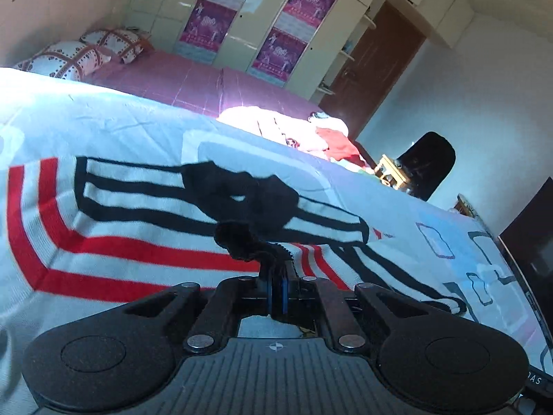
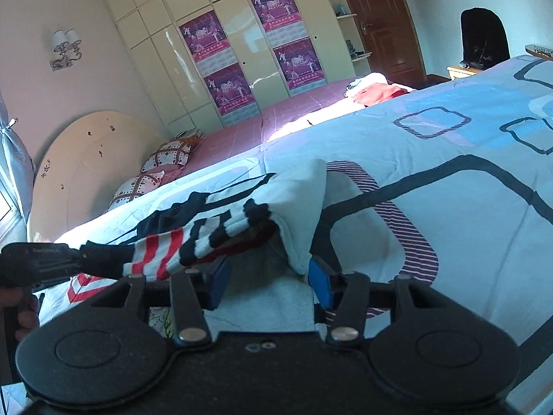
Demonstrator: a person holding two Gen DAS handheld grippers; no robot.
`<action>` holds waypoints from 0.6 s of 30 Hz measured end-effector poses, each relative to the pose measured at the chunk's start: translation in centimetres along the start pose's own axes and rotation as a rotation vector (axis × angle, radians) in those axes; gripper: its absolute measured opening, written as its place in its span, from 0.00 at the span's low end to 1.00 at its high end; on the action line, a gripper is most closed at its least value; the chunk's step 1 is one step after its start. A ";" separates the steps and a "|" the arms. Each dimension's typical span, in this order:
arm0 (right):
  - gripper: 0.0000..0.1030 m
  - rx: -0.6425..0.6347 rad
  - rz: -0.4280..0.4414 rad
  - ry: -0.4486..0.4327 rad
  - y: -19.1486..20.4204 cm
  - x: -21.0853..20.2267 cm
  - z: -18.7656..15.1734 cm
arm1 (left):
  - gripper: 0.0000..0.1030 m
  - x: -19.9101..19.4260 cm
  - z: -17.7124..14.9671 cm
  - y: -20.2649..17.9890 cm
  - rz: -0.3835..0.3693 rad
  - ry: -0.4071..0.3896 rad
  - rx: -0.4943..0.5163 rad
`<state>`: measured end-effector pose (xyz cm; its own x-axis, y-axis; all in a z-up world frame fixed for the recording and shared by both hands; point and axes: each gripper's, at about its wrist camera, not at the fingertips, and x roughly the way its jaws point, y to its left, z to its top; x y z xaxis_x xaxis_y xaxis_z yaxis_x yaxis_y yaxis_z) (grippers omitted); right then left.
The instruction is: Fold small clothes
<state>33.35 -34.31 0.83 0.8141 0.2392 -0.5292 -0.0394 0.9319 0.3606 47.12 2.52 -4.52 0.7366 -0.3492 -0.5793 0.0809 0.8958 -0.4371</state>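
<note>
A small white knitted garment (image 1: 145, 214) with red and black stripes lies on the pale blue patterned bed cover (image 1: 103, 121). The left gripper (image 1: 276, 287) has its jaws closed tight on the garment's black edge. The right gripper (image 2: 269, 276) has jaws half apart around a raised white fold, pads not clearly pressing. No writing is readable.
</note>
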 end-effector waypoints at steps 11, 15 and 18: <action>0.49 0.256 0.105 0.112 -1.8 4.8 -0.8 | 0.04 -1.1 -2.4 6.1 0.112 0.042 0.050; 0.21 0.401 0.113 0.132 -3.5 6.8 -0.8 | 0.04 -1.8 -3.2 6.0 0.110 0.000 0.032; 0.08 0.361 0.063 0.119 -3.3 7.3 -0.8 | 0.04 -2.3 -3.5 6.1 0.111 -0.038 0.029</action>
<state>38.91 -35.46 -4.86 0.7425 0.3432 -0.5752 0.1364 0.7633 0.6315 43.54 7.86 -8.27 0.7668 -0.2377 -0.5962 0.0167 0.9360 -0.3517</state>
